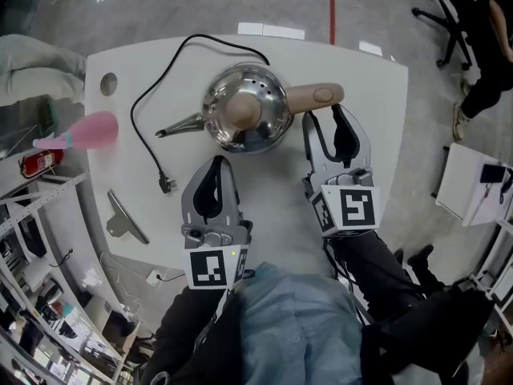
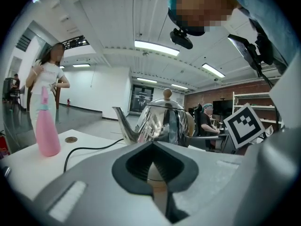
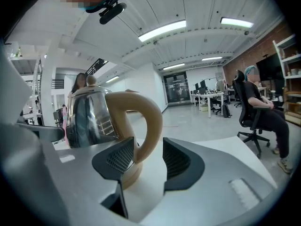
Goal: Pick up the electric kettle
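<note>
- Standing upright near the middle of the white tabletop, the electric kettle points its spout toward the pink bottle and its tan handle toward the right gripper
- Only the head view gives the layout from above: a black cord loops from the far side of the kettle round to a plug lying loose on the tabletop, and a metal piece lies nearer the person
- From above, the right gripper's tips sit just short of the handle. The right gripper view adds the detail — its jaws stand wide apart, the handle's lower curve rises at the mouth of the gap, and neither pad is seen pressing on it
- The left gripper is on the near side of the kettle, a little apart from its body. The left gripper view shows its jaws closed tip to tip with nothing between them, and the shiny kettle body and wooden knob straight beyond
- The bottle looks tipped from above, but the left gripper view shows it standing upright near the tabletop's edge
- Only the gripper views show the room — a standing person beyond the bottle in the left one, a seated person on an office chair in the right one
</note>
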Demonstrator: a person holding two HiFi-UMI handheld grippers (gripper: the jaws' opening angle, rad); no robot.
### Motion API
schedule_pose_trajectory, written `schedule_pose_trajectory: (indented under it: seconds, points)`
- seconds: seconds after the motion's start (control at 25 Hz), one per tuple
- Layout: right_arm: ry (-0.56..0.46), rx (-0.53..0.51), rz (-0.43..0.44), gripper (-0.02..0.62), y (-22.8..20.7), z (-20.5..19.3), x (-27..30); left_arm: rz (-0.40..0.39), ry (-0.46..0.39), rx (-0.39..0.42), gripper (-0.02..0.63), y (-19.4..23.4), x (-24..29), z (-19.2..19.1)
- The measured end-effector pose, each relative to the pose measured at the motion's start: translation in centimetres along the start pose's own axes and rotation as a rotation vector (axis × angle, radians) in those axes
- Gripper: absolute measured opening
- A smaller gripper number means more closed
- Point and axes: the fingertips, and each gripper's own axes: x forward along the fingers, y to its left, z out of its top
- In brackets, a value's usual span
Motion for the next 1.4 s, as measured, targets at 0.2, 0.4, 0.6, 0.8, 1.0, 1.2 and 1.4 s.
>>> schedule_pose_trajectory:
  seconds: [0.2, 0.4, 0.6, 0.8, 1.0, 1.2, 1.4]
  points:
    - [-0.002, 0.003, -0.021, 0.244, -0.6, 0.0, 1.1, 0.025, -0.005, -0.002, 0.002, 1.0, 0.2, -0.1]
    - [-0.010, 0.002, -0.024, 0.253, -1.1, 0.2, 2.4, 0.036, -0.007, -0.006, 0.002, 1.4, 0.2, -0.3]
    - [-0.032, 0.003, -0.035, 0.255, -1.6, 0.8, 3.5, 0.052, -0.012, -0.002, 0.002, 2.0, 0.4, -0.2]
    - [-0.123, -0.045, -0.037, 0.244, -1.6, 2.5, 4.0, 0.063, -0.009, -0.005, 0.002, 2.5, 0.5, -0.3]
    - [-0.155, -0.069, -0.024, 0.235, -1.5, 3.3, 5.0, 0.070, -0.010, -0.008, 0.002, 2.7, 0.4, -0.4]
    - [-0.185, -0.081, -0.023, 0.213, -1.4, 4.4, 5.9, 0.072, -0.011, -0.009, 0.002, 2.9, 0.3, -0.4]
    - [-0.215, -0.108, -0.018, 0.185, -1.1, 5.3, 6.2, 0.078, -0.016, -0.010, 0.002, 3.2, 0.0, -0.2]
